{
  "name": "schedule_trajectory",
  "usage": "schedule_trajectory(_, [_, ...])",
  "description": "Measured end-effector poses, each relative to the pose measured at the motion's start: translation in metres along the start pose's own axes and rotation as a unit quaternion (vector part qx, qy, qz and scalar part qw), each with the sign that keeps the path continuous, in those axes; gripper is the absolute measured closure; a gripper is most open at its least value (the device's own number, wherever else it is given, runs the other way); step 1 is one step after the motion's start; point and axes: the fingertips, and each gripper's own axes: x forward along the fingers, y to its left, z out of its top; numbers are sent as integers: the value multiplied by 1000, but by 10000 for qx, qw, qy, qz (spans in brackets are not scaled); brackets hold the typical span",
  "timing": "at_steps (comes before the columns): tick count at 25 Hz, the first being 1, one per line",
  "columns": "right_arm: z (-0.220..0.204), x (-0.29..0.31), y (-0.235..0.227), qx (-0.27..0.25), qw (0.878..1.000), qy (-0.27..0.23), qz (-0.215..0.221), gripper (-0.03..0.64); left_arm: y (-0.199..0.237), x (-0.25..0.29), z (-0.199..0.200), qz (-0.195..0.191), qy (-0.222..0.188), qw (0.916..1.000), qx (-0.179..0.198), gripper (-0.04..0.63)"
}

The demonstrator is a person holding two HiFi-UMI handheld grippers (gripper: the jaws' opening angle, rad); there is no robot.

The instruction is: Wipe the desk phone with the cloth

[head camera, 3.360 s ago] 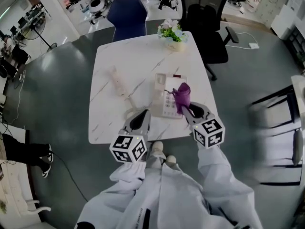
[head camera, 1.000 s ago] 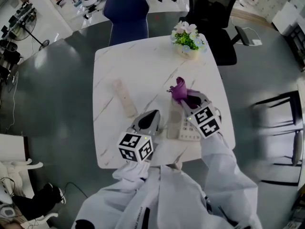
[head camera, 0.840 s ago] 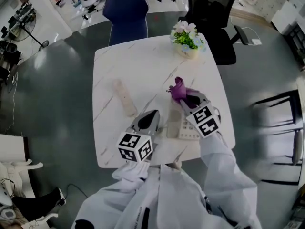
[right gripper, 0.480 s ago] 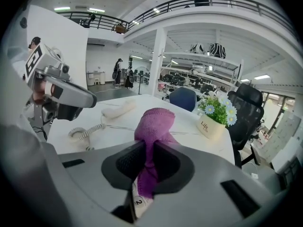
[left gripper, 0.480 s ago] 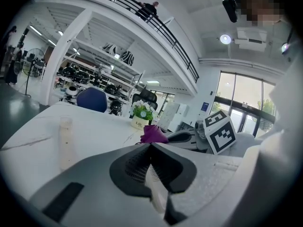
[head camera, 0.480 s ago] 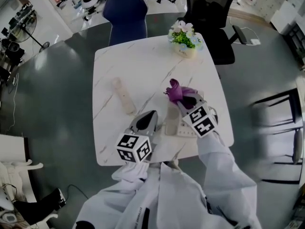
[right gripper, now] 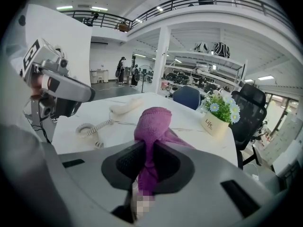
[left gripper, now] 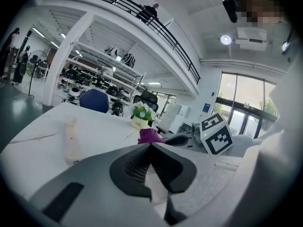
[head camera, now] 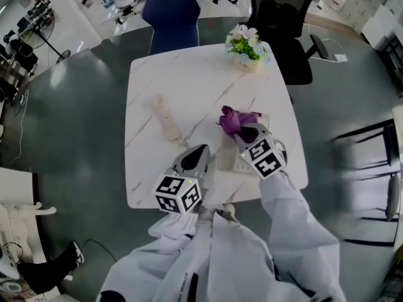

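Note:
The cream desk phone base [head camera: 227, 156] lies near the table's front edge, partly hidden under my right gripper. Its handset [head camera: 165, 118] [left gripper: 71, 136] [right gripper: 125, 107] lies off the hook to the left, and the coiled cord [right gripper: 90, 126] runs back toward the base. My right gripper [head camera: 242, 134] [right gripper: 149, 144] is shut on a purple cloth [head camera: 230, 119] [right gripper: 154, 122], which bunches out past the jaws over the far end of the base. My left gripper [head camera: 200, 151] [left gripper: 151, 144] hovers just left of the base with its jaws closed, and I see nothing held in them.
A small pot of flowers [head camera: 247, 48] [left gripper: 140, 115] [right gripper: 215, 115] stands at the far right corner of the white marble table [head camera: 189, 80]. A blue chair [head camera: 171, 17] and a black office chair [head camera: 277, 24] stand behind the table.
My right gripper has slid the purple cloth a little to the left over the phone base. The left gripper has stayed where it was.

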Motion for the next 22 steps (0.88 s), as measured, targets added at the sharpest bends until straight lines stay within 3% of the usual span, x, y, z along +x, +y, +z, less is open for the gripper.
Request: schedule_trajectory(22, [-21, -11, 37, -101, 9997, 142, 177, 586, -12, -32, -10, 130, -130, 9998, -27, 597])
